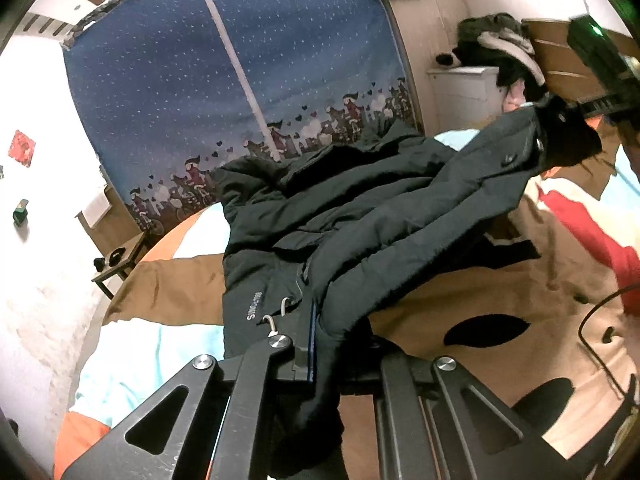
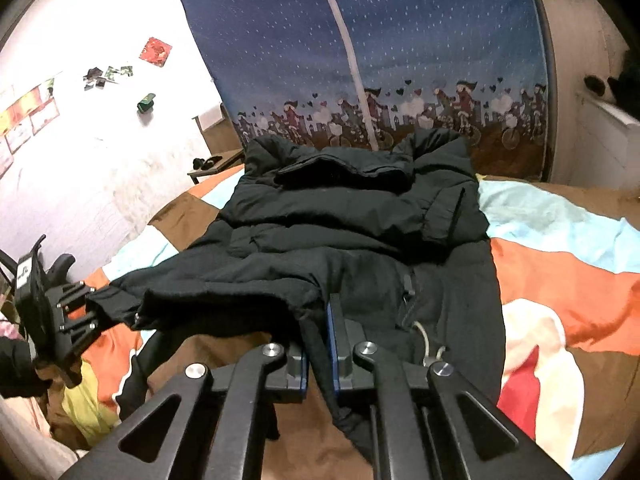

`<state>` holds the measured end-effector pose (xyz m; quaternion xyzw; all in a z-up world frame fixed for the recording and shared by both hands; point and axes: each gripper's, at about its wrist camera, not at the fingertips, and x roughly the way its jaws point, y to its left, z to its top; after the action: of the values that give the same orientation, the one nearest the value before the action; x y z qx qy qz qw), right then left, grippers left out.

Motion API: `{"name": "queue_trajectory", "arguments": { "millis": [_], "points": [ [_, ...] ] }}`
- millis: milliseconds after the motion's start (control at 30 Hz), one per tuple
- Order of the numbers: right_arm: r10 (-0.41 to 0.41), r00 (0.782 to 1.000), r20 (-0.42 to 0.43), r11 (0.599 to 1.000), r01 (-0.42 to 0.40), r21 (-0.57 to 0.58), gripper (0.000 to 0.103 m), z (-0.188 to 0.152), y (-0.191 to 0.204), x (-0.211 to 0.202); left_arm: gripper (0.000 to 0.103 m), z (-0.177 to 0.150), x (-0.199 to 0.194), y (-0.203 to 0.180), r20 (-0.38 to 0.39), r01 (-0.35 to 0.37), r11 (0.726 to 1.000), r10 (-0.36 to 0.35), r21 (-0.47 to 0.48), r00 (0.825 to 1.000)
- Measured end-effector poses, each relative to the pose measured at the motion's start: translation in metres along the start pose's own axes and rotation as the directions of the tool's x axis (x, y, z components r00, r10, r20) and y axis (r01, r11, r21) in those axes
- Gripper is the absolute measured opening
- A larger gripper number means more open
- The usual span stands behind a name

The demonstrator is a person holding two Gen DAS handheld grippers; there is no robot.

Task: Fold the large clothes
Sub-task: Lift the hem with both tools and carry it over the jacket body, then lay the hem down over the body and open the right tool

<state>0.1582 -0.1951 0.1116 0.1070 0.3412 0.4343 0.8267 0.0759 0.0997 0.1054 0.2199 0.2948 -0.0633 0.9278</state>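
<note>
Both grippers, left (image 1: 320, 360) & right (image 2: 320, 360), clamp black jacket (image 2: 360, 232) hem.

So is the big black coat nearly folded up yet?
About partway. The black coat already lies spread on the colourful bedspread, collar at the far end. Right now the left gripper and right gripper each pinch its near edge, one sleeve lifted across. The body fold looks still undone.

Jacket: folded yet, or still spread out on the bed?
Partly folded: the jacket has one sleeve drawn across its front; both grippers grip its fabric.
</note>
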Motion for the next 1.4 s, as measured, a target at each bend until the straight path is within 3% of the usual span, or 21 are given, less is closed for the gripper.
{"name": "queue_trajectory", "arguments": {
  "millis": [200,333,467,667,933,1400],
  "points": [
    [0.002,1.0,-0.001,0.998,-0.002,-0.069,0.007,-0.03,0.024,-0.046,0.005,-0.002,-0.047,-0.004,0.041,0.025,1.0,-0.026,0.01,0.999],
    [0.008,0.999,-0.051,0.993,-0.014,-0.119,0.007,-0.036,0.034,-0.06,0.005,-0.004,-0.072,-0.012,0.005,0.076,0.997,-0.076,0.024,0.997],
    [0.0,0.995,-0.096,0.989,-0.014,-0.15,0.007,-0.029,0.035,-0.053,0.005,0.006,-0.065,-0.014,-0.032,0.106,0.994,-0.105,0.027,0.994],
    [-0.048,0.989,-0.141,0.983,0.022,-0.182,0.007,0.027,0.027,-0.026,0.005,0.059,-0.025,0.012,-0.085,0.101,0.995,-0.1,0.013,0.991],
    [-0.166,0.974,-0.155,0.967,0.13,-0.217,0.007,0.114,0.01,0.046,0.005,0.117,0.052,0.059,-0.136,0.041,0.997,-0.05,-0.067,0.989],
    [-0.229,0.971,-0.072,0.963,0.215,-0.163,0.007,0.153,-0.044,0.14,0.005,0.142,0.156,0.098,-0.102,-0.016,0.983,-0.003,-0.181,0.995]
  ]
}}
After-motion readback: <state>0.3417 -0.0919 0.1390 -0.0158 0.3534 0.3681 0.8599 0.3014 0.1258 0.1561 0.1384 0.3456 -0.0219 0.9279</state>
